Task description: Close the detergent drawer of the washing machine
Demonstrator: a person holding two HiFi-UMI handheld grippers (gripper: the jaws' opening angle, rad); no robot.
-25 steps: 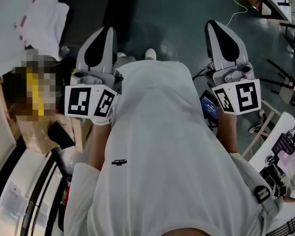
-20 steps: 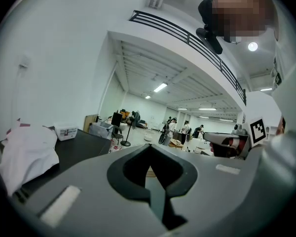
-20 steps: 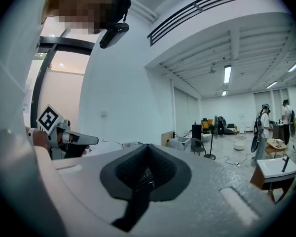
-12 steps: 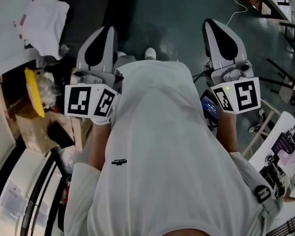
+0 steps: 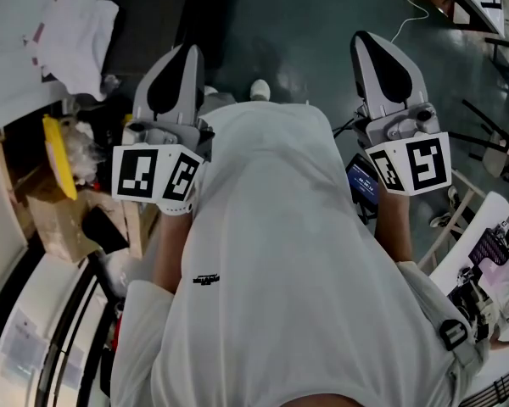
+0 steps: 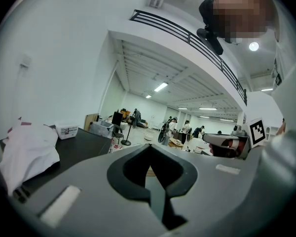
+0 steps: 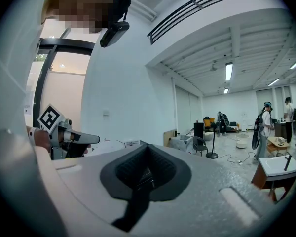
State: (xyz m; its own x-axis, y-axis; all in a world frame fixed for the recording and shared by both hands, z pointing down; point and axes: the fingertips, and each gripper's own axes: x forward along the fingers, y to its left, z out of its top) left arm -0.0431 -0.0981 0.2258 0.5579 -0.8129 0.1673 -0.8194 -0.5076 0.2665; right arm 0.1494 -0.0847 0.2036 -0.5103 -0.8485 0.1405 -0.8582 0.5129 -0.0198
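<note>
Both tools are up in the air in front of the person's white shirt (image 5: 271, 253), one at each side of it. The left tool (image 5: 176, 70) has its jaws pressed together and holds nothing. The right tool (image 5: 383, 62) is the same, with jaws together and nothing between them.

I cannot find the detergent drawer in any view. Below and to the left of the shirt there is a white rounded body with a dark band (image 5: 42, 320). It may be the washing machine, but no drawer front shows on it. So I cannot tell whether the drawer is open or pushed in. Two empty tools held away from the machine fit a moment when the drawer waits to be pushed, and equally a moment when it already sits flush.

The head view alone shows what lies low to the left of the shirt: a yellow thing (image 5: 58, 155), a cardboard box (image 5: 59, 219) and the dark floor (image 5: 297, 41). The gripper views alone show the jaw state, and also a large hall ahead of the shirt with distant people and ceiling lamps. The left gripper view shows a white cloth (image 6: 27, 154) on a dark table (image 6: 76, 144), which the right gripper view does not show.
</note>
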